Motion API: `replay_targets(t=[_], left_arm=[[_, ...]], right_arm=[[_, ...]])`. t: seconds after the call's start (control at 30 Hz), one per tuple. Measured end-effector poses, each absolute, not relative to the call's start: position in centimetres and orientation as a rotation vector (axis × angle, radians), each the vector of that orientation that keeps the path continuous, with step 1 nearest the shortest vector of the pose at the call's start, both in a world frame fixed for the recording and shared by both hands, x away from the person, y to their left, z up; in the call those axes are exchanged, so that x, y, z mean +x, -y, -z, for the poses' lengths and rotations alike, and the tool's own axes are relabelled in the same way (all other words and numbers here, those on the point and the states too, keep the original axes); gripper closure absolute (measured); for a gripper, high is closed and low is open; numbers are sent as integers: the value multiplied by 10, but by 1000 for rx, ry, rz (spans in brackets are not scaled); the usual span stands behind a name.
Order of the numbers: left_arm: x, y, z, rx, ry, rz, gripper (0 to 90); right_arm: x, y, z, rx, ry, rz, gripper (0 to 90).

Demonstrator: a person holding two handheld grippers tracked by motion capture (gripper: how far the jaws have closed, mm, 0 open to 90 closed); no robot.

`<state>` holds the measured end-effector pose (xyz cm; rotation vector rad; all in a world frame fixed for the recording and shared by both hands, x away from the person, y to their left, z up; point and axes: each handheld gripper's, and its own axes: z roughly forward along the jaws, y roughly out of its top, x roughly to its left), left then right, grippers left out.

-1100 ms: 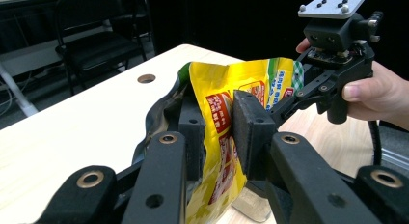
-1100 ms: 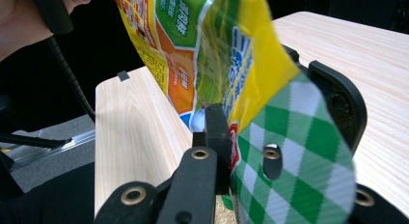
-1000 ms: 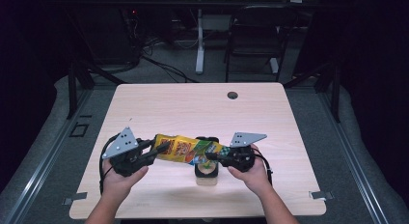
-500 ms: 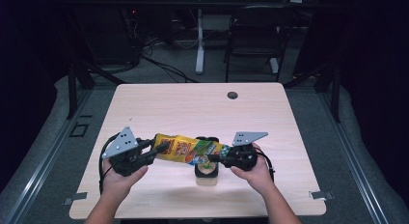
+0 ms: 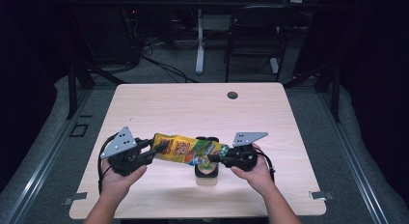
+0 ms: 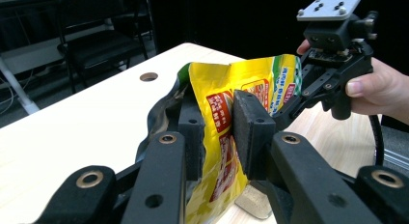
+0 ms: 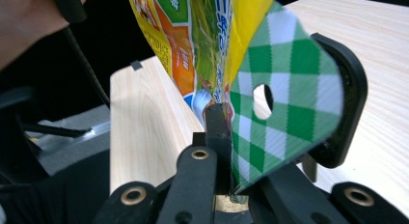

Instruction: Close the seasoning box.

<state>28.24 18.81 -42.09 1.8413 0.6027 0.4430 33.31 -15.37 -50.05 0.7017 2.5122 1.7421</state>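
Snack bag (image 5: pixel 189 150), glossy yellow crinkled foil with red and orange print and a green-checked end with a hang hole, is hanging stretched above the pale wood table (image 5: pixel 193 108). I'm pinching it at both ends with my left gripper (image 5: pixel 161 148) and right gripper (image 5: pixel 212 158), over a small black-rimmed block (image 5: pixel 206 171).

Pouch (image 5: pixel 189 150) print too blurred to read

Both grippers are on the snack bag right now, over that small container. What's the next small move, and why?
Probably draw the left gripper gently away from the right gripper to spread the mouth. Both are shut on the snack bag, held above the small container, and the left gripper view shows its top edge already gaping.
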Motion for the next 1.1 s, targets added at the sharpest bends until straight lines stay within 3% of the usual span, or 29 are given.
replay_targets(t=[0.63, 1.1], left_arm=[[281, -189, 418, 1851, -603, -441, 760], [281, -186, 413, 1845, -572, -411, 842]], right_arm=[[329, 146, 500, 730, -2448, -1690, 900], [330, 149, 500, 738, -2434, -1715, 899]])
